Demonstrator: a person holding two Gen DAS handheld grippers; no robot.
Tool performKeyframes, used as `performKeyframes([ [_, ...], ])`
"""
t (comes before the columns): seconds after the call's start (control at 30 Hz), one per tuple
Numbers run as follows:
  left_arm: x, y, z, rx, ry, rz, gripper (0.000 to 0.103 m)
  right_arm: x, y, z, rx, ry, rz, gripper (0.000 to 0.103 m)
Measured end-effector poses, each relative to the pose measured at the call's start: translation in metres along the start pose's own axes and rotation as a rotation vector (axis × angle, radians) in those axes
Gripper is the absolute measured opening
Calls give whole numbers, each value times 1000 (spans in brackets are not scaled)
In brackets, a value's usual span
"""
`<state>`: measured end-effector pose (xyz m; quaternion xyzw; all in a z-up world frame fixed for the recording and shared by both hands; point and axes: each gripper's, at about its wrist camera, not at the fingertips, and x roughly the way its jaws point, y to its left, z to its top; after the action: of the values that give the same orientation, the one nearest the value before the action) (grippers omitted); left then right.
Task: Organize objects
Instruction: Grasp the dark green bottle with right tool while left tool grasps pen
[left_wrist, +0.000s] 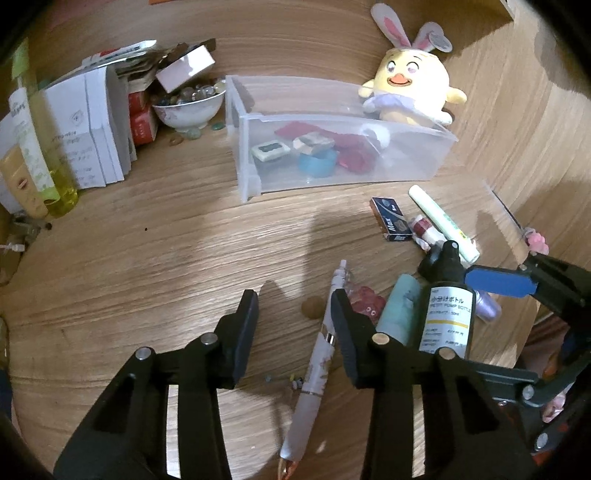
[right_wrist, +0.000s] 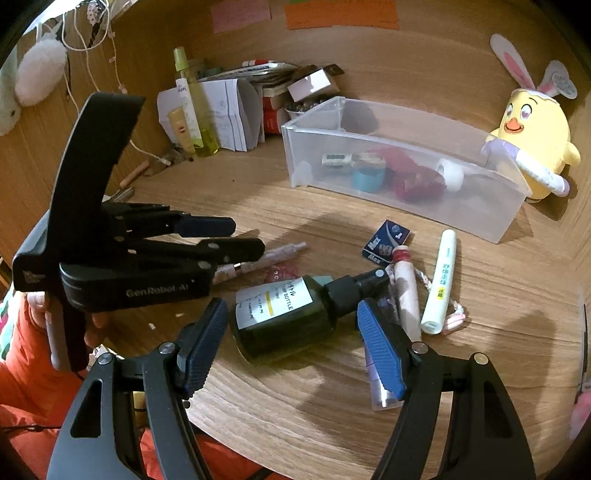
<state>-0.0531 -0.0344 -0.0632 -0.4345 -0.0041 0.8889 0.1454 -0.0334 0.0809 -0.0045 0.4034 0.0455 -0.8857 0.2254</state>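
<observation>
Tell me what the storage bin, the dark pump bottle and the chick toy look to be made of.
Storage bin: frosted translucent plastic; its contents show blurred through the wall.
Dark pump bottle: glossy dark green, probably plastic, with a paper-like white label and black pump.
Chick toy: soft yellow plush, matte and fuzzy, with fabric ears.

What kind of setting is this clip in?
Probably a home desk or bedroom table: a chick plush, a clear bin of small items, sticky notes on the wood wall, stationery and toiletries scattered about.
</observation>
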Motion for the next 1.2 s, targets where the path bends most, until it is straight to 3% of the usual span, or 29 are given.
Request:
performKeyframes([
  [0.1, 0, 2, -1, -14, 3, -12, 40, 2, 0, 0, -1, 2, -4, 68],
  [0.17, 0, -1, -1, -4, 4, -11, 40, 2, -1, 0, -2, 4, -2, 60],
  [0.3, 2, -7, -1, 24, 5, -8, 38, 2, 0, 0, -6, -4, -4, 60],
  [0.57, 0, 5, 4, -15, 0, -22, 33, -1, -1, 1, -11, -27, -7, 59],
  [0.9, 8, 8, 3, -18, 25, -12, 12, -4, -3, 0, 4, -47, -3, 59],
  [1.2, -2, 4, 14, -21, -26, -15, 12, -18, -18, 9, 47, -100, -20, 59],
])
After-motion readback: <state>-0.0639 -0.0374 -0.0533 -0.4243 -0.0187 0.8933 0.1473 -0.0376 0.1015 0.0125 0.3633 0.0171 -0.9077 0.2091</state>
